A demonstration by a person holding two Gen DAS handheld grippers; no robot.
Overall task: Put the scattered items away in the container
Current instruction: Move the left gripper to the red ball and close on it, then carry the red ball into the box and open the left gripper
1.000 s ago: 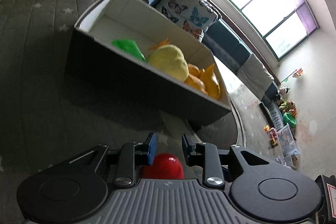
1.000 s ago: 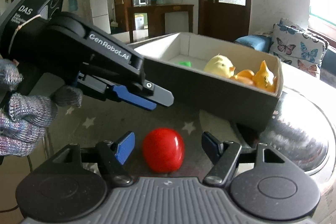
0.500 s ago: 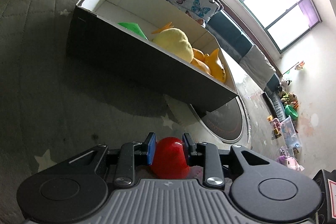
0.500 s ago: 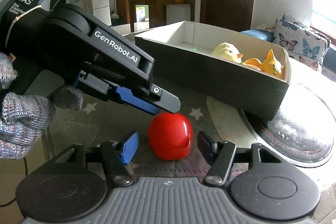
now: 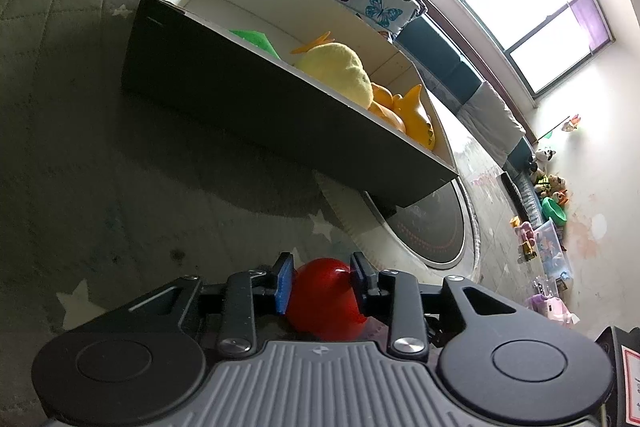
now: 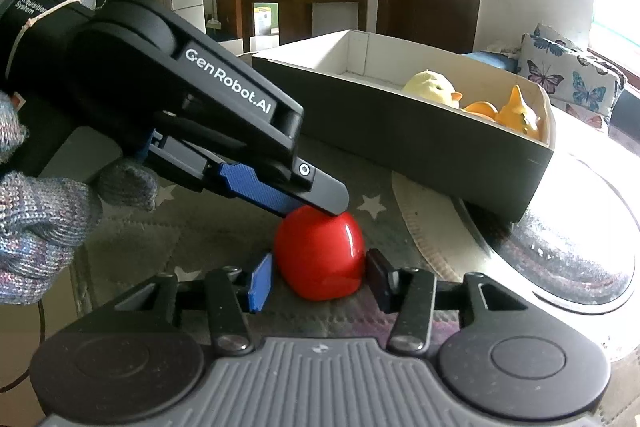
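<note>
On the star-print mat [image 5: 100,163], left wrist view first: we see the box [image 5: 256,107] w/ a yellow plush [image 5: 336,69], orange toys [image 5: 416,115] and sth green [image 5: 252,37] already inside, so most of the tidying looks done. One red toy [image 5: 324,301] is left on the mat, just short of the box. Our left gripper [image 5: 320,281] straddles it, jaws opening; whether the pads press it we can't tell. Right wrist view: same red toy [image 6: 320,255] sits between our right gripper [image 6: 318,277], jaws closing but thin gaps show both sides, so no grip yet. Left gripper's finger [image 6: 320,193] rests on top of the toy. Gloved hand [image 6: 36,219] holds that tool.
</note>
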